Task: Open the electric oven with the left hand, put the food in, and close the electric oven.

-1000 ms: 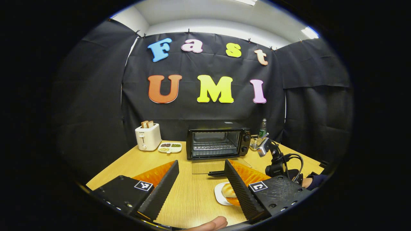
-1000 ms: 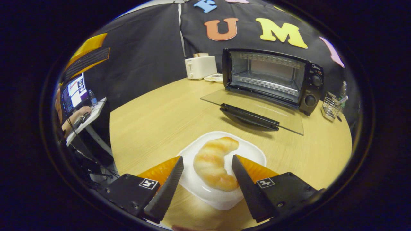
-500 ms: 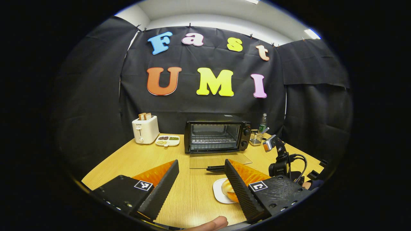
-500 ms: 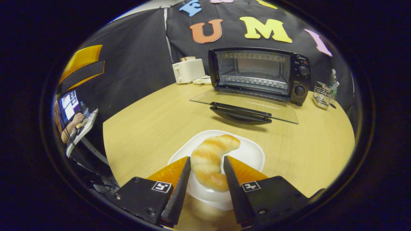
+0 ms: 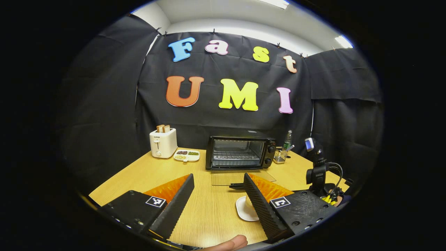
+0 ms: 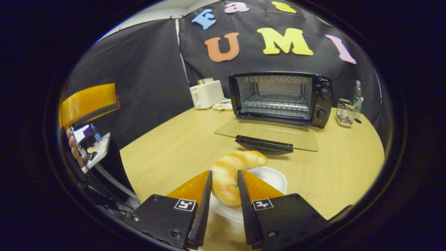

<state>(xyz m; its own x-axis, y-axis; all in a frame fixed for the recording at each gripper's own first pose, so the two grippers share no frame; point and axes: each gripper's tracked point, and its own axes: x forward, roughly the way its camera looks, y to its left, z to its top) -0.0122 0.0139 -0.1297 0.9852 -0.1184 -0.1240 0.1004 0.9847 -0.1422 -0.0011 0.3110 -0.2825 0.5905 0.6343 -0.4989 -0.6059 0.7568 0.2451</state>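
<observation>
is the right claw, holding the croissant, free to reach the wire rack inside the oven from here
Probably yes. The black electric oven's glass door lies fully open and flat, the wire rack looks bare, and nothing stands between it and the right claw gripping the golden croissant.

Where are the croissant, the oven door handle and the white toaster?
croissant (image 6: pixel 232 166): right gripper view, on its upper curved middle, above the fingers.
oven door handle (image 6: pixel 264 144): right gripper view, on the middle of the black bar.
white toaster (image 5: pixel 162 143): left gripper view, on its front face.
</observation>
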